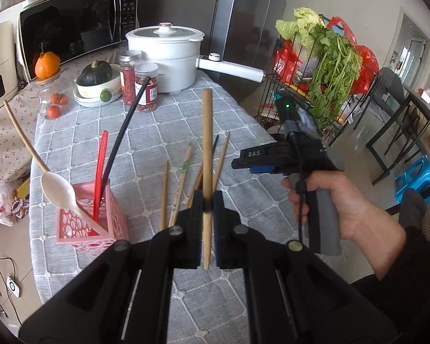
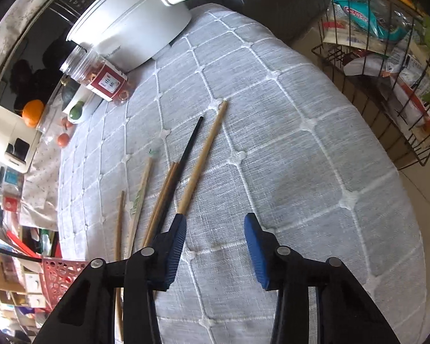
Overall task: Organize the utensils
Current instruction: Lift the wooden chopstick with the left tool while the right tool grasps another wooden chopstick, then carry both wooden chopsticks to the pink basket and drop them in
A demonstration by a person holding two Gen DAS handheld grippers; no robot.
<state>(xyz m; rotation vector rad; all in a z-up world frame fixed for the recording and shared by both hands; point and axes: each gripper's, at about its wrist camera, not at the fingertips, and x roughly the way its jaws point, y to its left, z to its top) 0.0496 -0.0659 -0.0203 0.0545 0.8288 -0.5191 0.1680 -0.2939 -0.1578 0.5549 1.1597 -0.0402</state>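
The left gripper is clamped on one bamboo chopstick, which stands clear of the table, its long axis running straight away from the jaws and a short end poking back between the pads. The right gripper holds nothing: its blue pads stand partly apart over bare cloth.

The pink utensil holder sits on the table low and to the left of the held chopstick, as the left wrist camera sees it, near the table's edge. I judge the next move to be carrying the chopstick leftward and tipping it upright over the holder's open top; the left hand is plainly the nearer one.

In the holder I count three things: a pale long-handled spoon leaning left, a red utensil that looks like chopsticks, and a black chopstick leaning right.

Loose on the grey quilted tablecloth, the right wrist view shows what looks like six sticks, all lying lengthwise away from that gripper: a black chopstick, four bamboo ones, and a printed pale one. The rightmost bamboo chopstick runs up to the left pad; I cannot tell whether they touch. None lies between the jaws.

Behind stand a white electric pot and two clear jars.
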